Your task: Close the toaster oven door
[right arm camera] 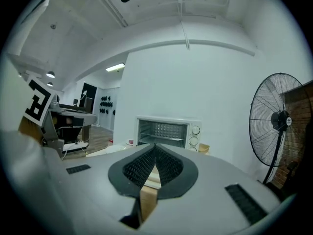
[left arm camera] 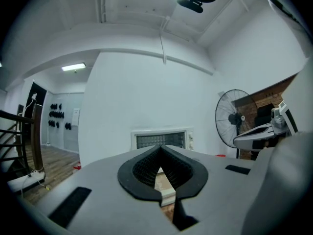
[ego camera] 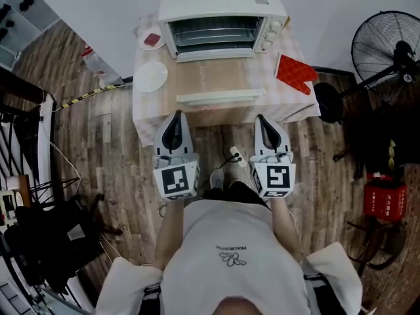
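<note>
The white toaster oven (ego camera: 220,18) stands at the back of a small table (ego camera: 289,107). Its glass door (ego camera: 216,77) is folded down flat, with the white handle (ego camera: 220,97) toward me. My left gripper (ego camera: 176,117) and right gripper (ego camera: 262,120) hover side by side at the table's front edge, short of the handle. Both are shut with nothing between the jaws. The left gripper view looks past my left gripper (left arm camera: 160,148) at the oven (left arm camera: 161,138). Beyond my right gripper (right arm camera: 155,146), the right gripper view shows the open oven (right arm camera: 166,132) with its rack.
A white plate (ego camera: 150,76) and a small plate with something red (ego camera: 152,40) lie left of the oven. A red mitt (ego camera: 295,73) lies on the right. A standing fan (ego camera: 387,44) and a red box (ego camera: 385,199) are at the right. A power strip (ego camera: 236,155) lies on the floor.
</note>
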The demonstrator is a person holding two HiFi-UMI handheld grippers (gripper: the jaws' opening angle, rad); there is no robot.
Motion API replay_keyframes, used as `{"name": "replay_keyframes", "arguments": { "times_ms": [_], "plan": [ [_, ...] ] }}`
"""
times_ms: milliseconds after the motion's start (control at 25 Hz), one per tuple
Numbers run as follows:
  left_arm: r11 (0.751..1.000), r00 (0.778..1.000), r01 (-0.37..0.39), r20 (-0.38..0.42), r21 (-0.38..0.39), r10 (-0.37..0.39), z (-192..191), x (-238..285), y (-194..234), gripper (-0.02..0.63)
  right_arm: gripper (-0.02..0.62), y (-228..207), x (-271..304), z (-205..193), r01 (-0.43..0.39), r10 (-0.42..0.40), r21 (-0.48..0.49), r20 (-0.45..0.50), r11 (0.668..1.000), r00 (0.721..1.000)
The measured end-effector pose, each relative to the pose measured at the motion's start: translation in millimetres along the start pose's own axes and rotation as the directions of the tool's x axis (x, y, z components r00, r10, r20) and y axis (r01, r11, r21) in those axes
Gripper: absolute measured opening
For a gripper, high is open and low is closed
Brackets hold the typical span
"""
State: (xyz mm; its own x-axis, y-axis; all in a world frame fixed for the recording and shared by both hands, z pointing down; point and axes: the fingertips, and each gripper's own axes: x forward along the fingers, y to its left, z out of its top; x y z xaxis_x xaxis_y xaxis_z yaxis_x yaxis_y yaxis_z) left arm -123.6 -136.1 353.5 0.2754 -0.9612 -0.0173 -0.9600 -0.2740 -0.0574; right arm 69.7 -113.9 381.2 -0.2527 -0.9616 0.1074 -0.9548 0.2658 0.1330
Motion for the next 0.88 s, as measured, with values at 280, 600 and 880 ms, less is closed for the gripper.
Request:
{"name": "replay_keyframes", "arguments": {
  "times_ms": [280,600,880],
  "plan": [
    [0.999,1.000,-0.011,-0.025,-0.039,0.010,-16,10,5,0.017,0.009,-1,20,0,-0.038,0.038,0.021,0.006,0.999,0.999],
    [0.999,0.999,-0.033,-0.024,-0.031,0.032,-18,16,-6,0.018,0.009,-8,24,-5,-0.072,0.072,0.037,0.018,0.997,0.997],
    [0.998,0.999,-0.033,-0.040,-0.048,0.031,-21,23,-10,0.018,0.009,-12,27,-9,-0.087,0.086,0.062,0.017,0.994,0.996]
  ]
}}
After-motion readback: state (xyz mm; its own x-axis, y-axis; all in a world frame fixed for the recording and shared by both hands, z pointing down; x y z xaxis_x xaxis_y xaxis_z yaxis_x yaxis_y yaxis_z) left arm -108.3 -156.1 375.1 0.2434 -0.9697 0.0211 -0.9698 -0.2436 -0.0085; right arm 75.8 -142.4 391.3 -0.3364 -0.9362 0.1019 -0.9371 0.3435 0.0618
